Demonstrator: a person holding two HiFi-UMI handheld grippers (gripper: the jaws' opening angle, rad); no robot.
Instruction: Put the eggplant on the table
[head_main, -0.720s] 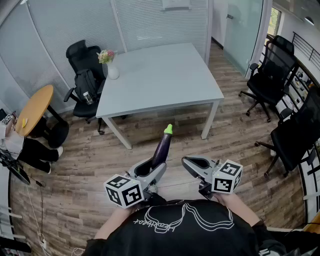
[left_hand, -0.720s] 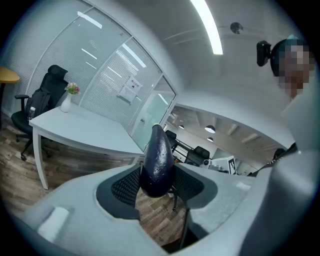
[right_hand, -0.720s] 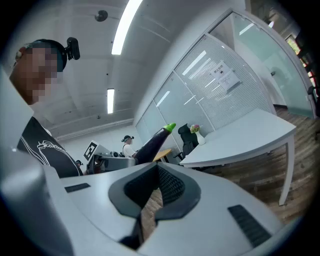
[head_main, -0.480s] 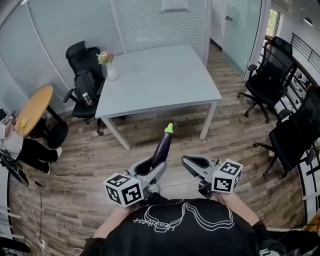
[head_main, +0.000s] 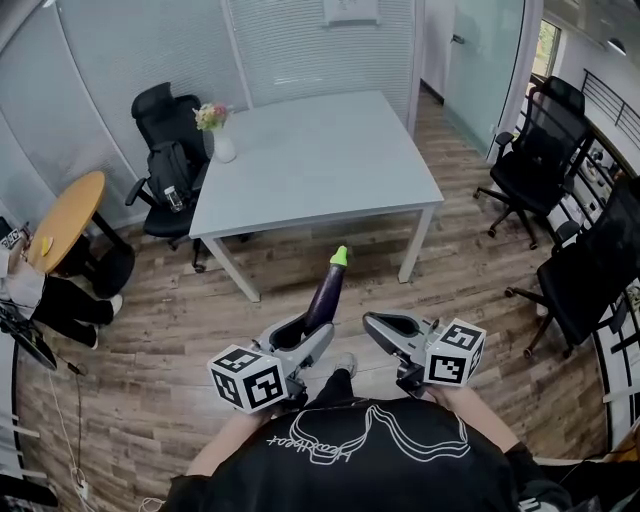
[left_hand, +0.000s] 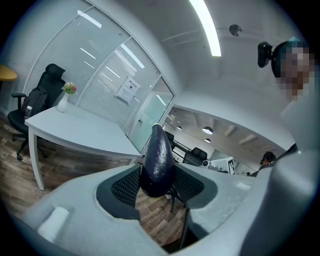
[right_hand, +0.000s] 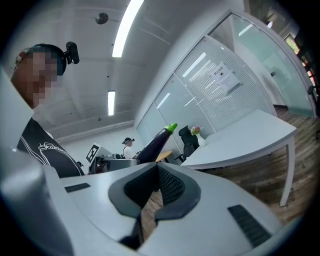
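A dark purple eggplant with a green stem tip sticks up and forward out of my left gripper, whose jaws are shut on its thick end. In the left gripper view the eggplant fills the gap between the ribbed pads. My right gripper hovers beside it on the right, jaws closed together with nothing between them; its own view shows the eggplant off to the left. The pale grey table stands ahead, some way beyond both grippers.
A white vase with flowers sits on the table's far left corner. A black office chair stands left of the table, more black chairs at the right. A round wooden table is far left. Wood plank floor lies between me and the table.
The view has crept slightly toward the table, and a shoe now shows on the floor between the grippers. Both grippers and the eggplant keep their pose.
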